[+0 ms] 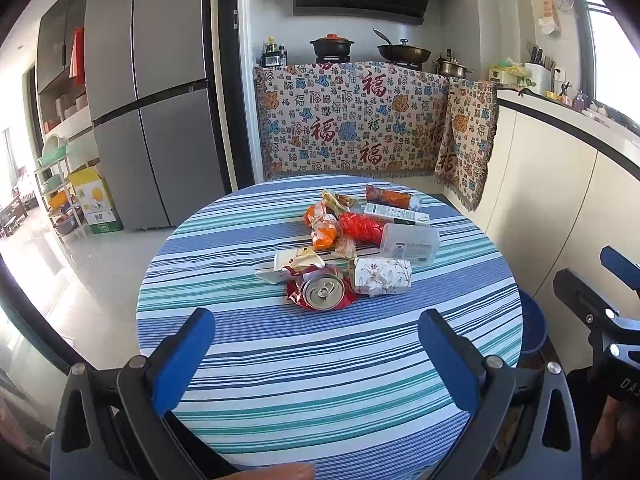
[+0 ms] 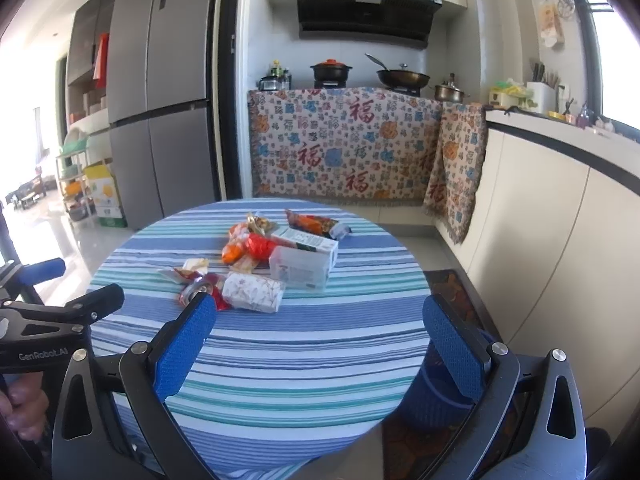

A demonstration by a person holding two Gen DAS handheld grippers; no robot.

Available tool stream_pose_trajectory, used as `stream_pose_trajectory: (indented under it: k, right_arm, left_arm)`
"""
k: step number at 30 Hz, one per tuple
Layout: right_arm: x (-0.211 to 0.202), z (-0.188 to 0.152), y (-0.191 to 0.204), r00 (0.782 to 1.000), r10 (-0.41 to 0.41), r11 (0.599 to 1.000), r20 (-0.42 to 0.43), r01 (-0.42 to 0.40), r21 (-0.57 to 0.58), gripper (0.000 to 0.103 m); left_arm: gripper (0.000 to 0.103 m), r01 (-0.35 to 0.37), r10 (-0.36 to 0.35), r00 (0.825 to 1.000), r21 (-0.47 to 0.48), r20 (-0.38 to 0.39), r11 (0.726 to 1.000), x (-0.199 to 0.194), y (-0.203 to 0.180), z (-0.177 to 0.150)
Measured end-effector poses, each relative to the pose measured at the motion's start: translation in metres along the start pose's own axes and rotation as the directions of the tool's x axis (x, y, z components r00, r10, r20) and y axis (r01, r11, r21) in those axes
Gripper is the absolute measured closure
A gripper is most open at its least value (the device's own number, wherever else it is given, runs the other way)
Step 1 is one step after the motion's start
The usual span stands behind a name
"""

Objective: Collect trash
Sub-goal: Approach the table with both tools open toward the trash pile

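A pile of trash lies on the round striped table (image 1: 280, 380): a crushed red can (image 1: 322, 292), a flowered tissue pack (image 1: 382, 276), a clear plastic box (image 1: 408, 242), a red wrapper (image 1: 360, 227), orange wrappers (image 1: 324, 228), a white-green carton (image 1: 396, 214) and a torn paper cup (image 1: 294, 262). My left gripper (image 1: 316, 344) is open and empty, short of the can. My right gripper (image 2: 320, 332) is open and empty above the table's near side; the tissue pack (image 2: 253, 291) and can (image 2: 196, 290) lie ahead to its left. A blue bin (image 2: 436, 396) stands under the table's right edge.
A grey fridge (image 1: 152, 92) stands at the back left. A stove counter draped in a patterned cloth (image 1: 352, 120) runs behind the table, and a white counter (image 1: 568, 168) runs along the right. Shelves and boxes (image 1: 88, 200) stand at the far left.
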State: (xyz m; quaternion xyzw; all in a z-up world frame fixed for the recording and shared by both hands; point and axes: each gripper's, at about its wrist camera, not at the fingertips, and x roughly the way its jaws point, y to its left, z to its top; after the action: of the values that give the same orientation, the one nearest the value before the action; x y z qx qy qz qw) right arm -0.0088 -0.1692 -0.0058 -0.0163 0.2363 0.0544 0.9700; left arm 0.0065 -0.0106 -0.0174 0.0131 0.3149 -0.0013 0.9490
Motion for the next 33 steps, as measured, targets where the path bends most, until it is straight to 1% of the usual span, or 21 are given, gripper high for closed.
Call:
stream_pose_trajectory:
  k: [16, 30, 33]
  right_arm:
    - [0.003, -0.003, 0.001, 1.0, 0.003, 1.0, -0.003, -0.003, 0.002, 0.0]
    - [0.007, -0.008, -0.004, 1.0, 0.005, 1.0, -0.009, -0.005, 0.013, 0.0]
    - [0.009, -0.01, -0.006, 1.0, 0.007, 1.0, -0.016, -0.007, 0.018, 0.0]
  left_arm:
    - [0.0, 0.004, -0.004, 1.0, -0.006, -0.004, 1.0, 0.002, 0.001, -0.003]
    - [0.0, 0.027, -0.028, 0.999, -0.03, -0.025, 0.999, 0.009, 0.01, -0.005]
    - [0.0, 0.018, -0.019, 0.999, -0.023, -0.032, 1.0, 0.014, 0.011, -0.007]
